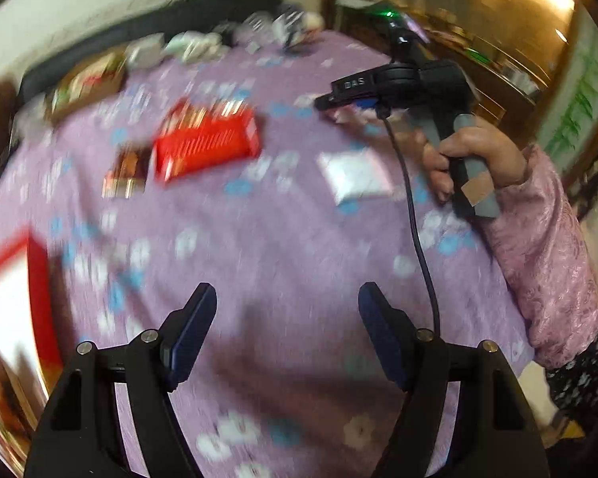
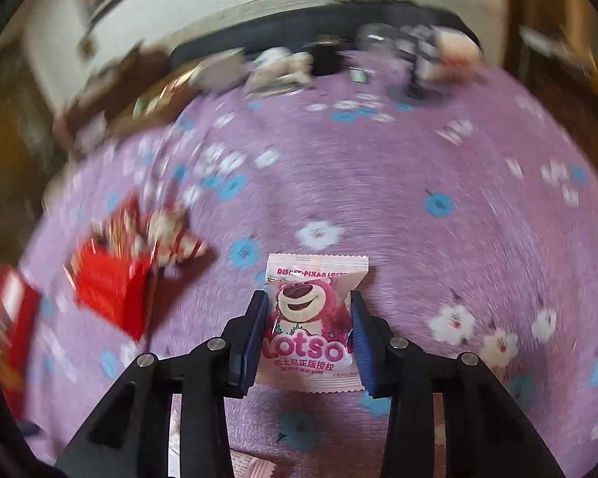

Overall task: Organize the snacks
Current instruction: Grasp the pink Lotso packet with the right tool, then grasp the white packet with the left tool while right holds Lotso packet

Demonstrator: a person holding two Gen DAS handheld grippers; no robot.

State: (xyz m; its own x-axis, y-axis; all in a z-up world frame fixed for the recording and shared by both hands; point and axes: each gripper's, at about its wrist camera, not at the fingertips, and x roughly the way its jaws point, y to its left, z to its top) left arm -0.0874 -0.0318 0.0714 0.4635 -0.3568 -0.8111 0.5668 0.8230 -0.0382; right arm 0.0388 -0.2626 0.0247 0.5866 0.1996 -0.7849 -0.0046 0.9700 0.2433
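My right gripper is shut on a pink Lotso snack packet and holds it above the purple flowered tablecloth. In the left wrist view the right gripper is held over the far right of the table, above a white packet. My left gripper is open and empty over bare cloth. A red basket holds snacks at mid-left; it also shows in the right wrist view. A brown snack packet lies beside the basket.
A red-rimmed box sits at the left edge. Boxes and small items line the far edge of the table. More pink packets lie under the right gripper. A red box is at the left.
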